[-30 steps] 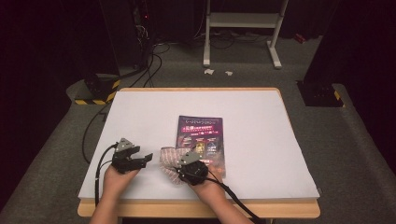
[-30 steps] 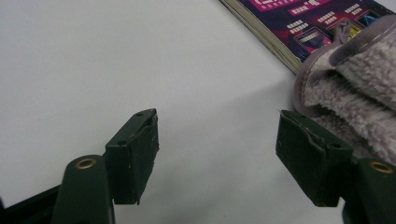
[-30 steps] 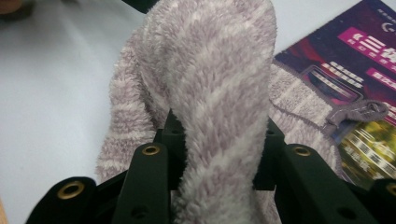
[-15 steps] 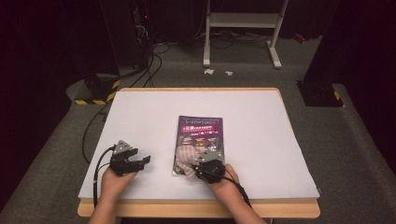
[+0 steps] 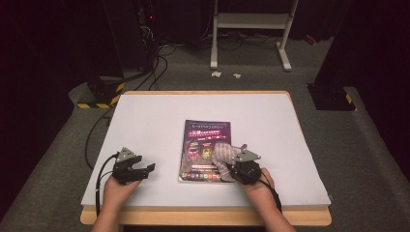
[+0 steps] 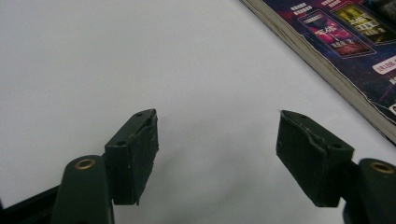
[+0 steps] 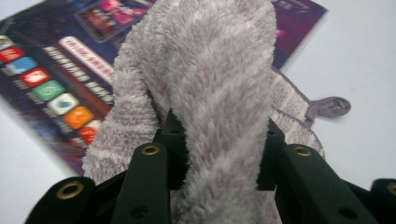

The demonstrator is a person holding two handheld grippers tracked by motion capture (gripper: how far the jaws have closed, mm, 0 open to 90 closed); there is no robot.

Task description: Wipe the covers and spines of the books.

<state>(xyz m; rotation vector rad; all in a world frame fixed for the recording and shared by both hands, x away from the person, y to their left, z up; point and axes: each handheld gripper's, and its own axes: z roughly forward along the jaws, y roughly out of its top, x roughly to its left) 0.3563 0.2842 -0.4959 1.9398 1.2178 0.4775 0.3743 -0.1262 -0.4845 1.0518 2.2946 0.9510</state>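
Fluffy grey-lilac cloth (image 7: 219, 84), thick pile with paler diagonal stripes, sits bunched between your right gripper's (image 7: 219, 154) black jaws, which pinch it from both sides. It folds up in a rounded hump ahead of the pads. A thin fabric hanging loop (image 7: 331, 106) sticks out flat on the table at one side. In the high view the cloth (image 5: 221, 153) lies on the lower right part of the magazine (image 5: 205, 145), partly spilling off its right edge, with your right gripper (image 5: 237, 170) just behind it.

Glossy rectangular magazine cover, dark purple with pink lettering and a row of small coloured round-cornered icons (image 7: 56, 93) along its near edge. Its stack of cream page edges (image 6: 322, 56) shows in the left gripper view, so it is fairly thick.

Your left gripper (image 6: 217, 147) has its jaws spread wide with nothing between them, blocky matte black pads with chipped corners, hovering over bare table. In the high view it (image 5: 145, 170) is well apart from the magazine, to its left.

Matte white rectangular sheet covers the table (image 5: 145, 116), with a wooden edge (image 5: 203, 217) showing at the front. Black cables (image 5: 99, 145) trail off the left side.
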